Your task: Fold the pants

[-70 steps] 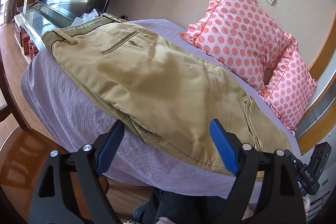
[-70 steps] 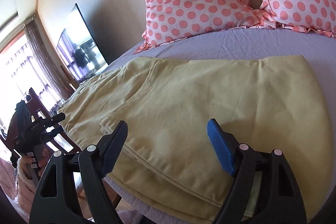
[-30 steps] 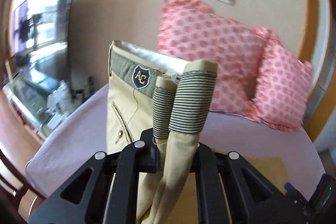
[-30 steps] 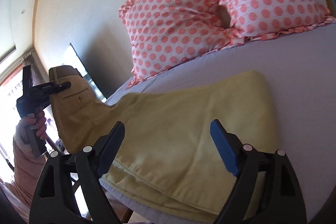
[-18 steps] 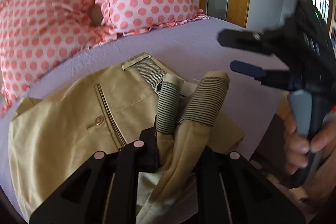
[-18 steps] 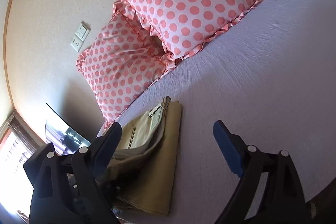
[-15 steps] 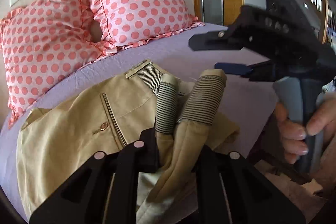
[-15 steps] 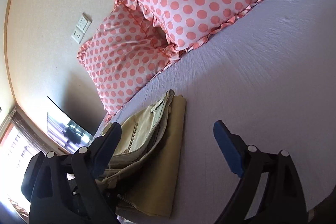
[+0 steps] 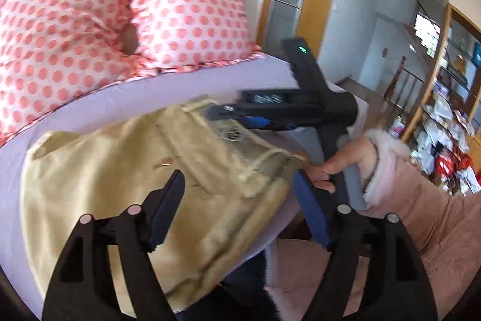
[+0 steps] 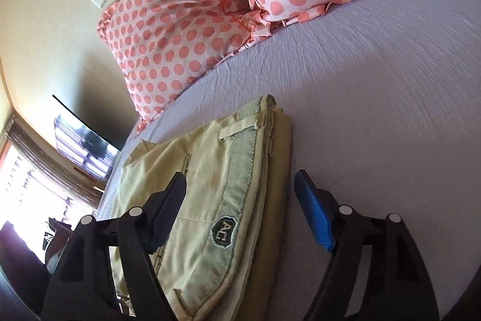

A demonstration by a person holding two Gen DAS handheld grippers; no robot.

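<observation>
Folded pants [image 10: 210, 200] are seen lying on the purple bed sheet [image 10: 375, 110].
Left gripper [image 9: 237, 197] and right gripper [image 10: 240, 194] are both held spread, nothing pinched; waistband is seen between right gripper's jaws.

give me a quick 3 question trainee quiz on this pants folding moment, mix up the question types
1. True or false: the left gripper is clamped on the waistband of the pants.
2. Multiple choice: the AC badge sits on A) a pillow, B) the striped inner waistband, C) the purple sheet.
3. Fill in: the folded pants lie on the purple sheet, apart from the two pink ____ pillows.

Key:
1. False. Both its fingers are spread, nothing between them; the right gripper is open too.
2. B
3. polka-dot
</observation>
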